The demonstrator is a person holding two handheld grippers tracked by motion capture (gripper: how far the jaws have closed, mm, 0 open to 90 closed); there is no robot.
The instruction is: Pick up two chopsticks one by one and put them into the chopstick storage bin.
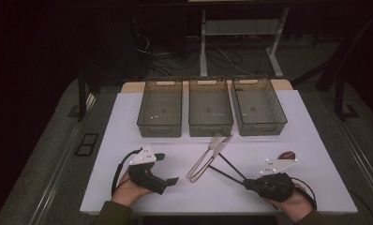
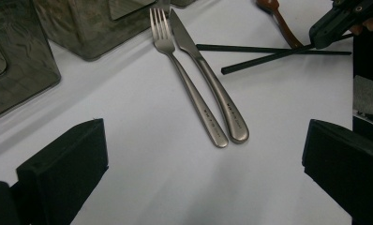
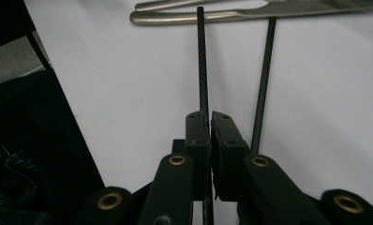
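Pinching one thin black woven-textured chopstick [image 3: 202, 61] between its pressed-together jaws, the right gripper [image 3: 209, 123] sits just short of the smooth brushed-steel fork [image 2: 184, 75]. That stick points at the fork's handle; its matte twin chopstick [image 3: 264, 79] lies just beside. A steel knife [image 2: 208, 77] touches the fork. The left gripper [image 2: 203, 164] is spread wide, empty, near the fork's handle end.

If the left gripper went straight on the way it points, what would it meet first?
Probably the fork and knife, lying side by side ahead of the open left gripper; bare table comes before them.
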